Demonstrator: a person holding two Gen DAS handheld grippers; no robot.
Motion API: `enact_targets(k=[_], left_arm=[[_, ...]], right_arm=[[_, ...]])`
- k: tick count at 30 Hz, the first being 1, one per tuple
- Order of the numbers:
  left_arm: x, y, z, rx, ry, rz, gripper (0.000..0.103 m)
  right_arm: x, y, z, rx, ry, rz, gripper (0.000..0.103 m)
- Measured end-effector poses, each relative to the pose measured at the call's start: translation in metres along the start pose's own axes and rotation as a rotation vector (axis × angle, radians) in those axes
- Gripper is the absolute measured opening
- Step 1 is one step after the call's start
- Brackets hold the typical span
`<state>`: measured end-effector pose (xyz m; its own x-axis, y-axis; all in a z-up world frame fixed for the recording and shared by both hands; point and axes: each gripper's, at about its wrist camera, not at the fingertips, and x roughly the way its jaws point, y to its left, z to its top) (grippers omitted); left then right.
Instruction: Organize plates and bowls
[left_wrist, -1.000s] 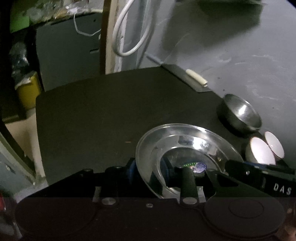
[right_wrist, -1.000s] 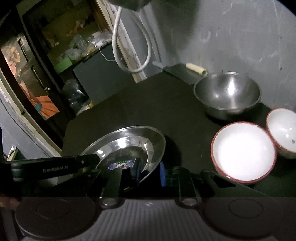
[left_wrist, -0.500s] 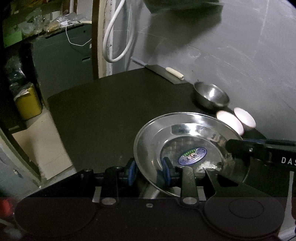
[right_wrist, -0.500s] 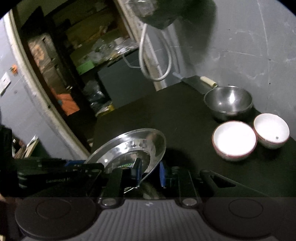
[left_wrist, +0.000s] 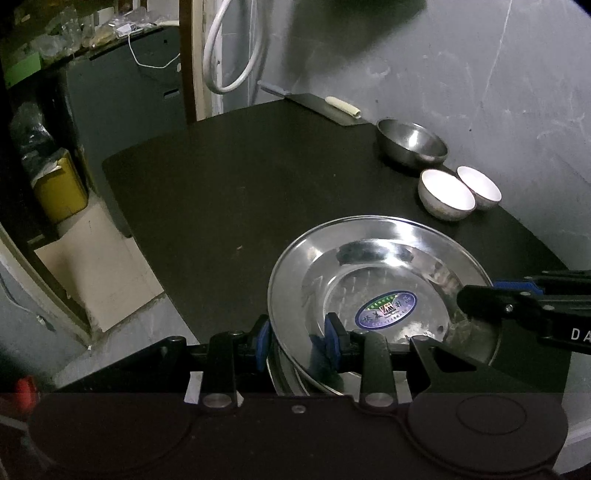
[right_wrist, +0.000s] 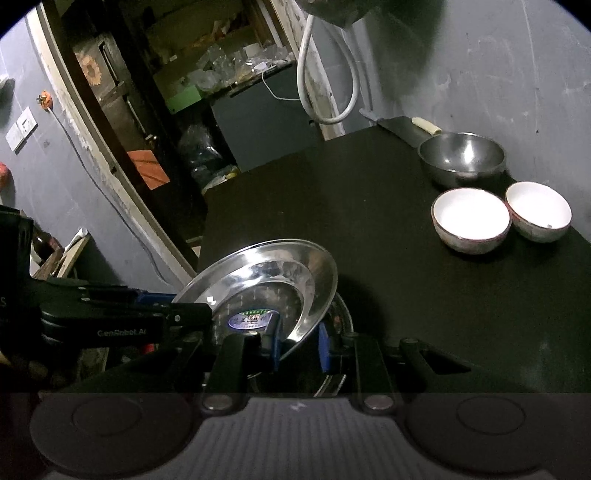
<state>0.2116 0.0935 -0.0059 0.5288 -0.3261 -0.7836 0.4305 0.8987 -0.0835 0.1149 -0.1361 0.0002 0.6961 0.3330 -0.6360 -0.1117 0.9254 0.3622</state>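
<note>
A round, shallow stainless-steel plate (left_wrist: 380, 291) with an oval blue-and-green sticker (left_wrist: 386, 308) in its well is held tilted above the black tabletop (left_wrist: 229, 192), gripped from two sides. The left gripper (left_wrist: 297, 341) has its blue-padded jaws narrowed onto the plate's near rim, one pad outside the rim and one inside. The right gripper (right_wrist: 297, 345) is nearly closed on the opposite rim, its blue pads pinching the edge; in the left wrist view it shows as a black arm reaching in over the plate's right side (left_wrist: 517, 308). In the right wrist view the plate (right_wrist: 266, 291) slopes up toward the left gripper's black body (right_wrist: 122, 317). A second steel rim (right_wrist: 341, 317) shows just beneath the plate, but whether it is another plate touching it cannot be told.

Beyond the plate, toward the grey wall (left_wrist: 461, 74), stand three bowls well apart from it. A large stainless-steel bowl (right_wrist: 461, 158) is farthest from the plate. Nearer the plate sit two small white bowls with reddish rims (right_wrist: 471, 219) (right_wrist: 537, 210), side by side and touching or nearly so. Past the steel bowl, at the tabletop's far corner, lies a flat dark board (left_wrist: 325, 109) with a pale cylindrical piece (left_wrist: 343, 107) on it. A white looped hose (left_wrist: 229, 55) hangs on the wall beyond the tabletop.
</note>
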Motion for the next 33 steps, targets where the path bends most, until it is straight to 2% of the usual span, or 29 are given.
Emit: enact_targets(k=[15,33], left_arm=[[-0.001,-0.011,-0.012,0.058,0.039,0.031,0.033],[-0.001,-0.018,-0.019,0.102,0.059,0.056,0.035]], right_arm=[[-0.001,0.002,-0.015,-0.009,0.067,-0.010,0.025],[0.004,0.008,-0.019,-0.022,0.101,-0.035,0.028]])
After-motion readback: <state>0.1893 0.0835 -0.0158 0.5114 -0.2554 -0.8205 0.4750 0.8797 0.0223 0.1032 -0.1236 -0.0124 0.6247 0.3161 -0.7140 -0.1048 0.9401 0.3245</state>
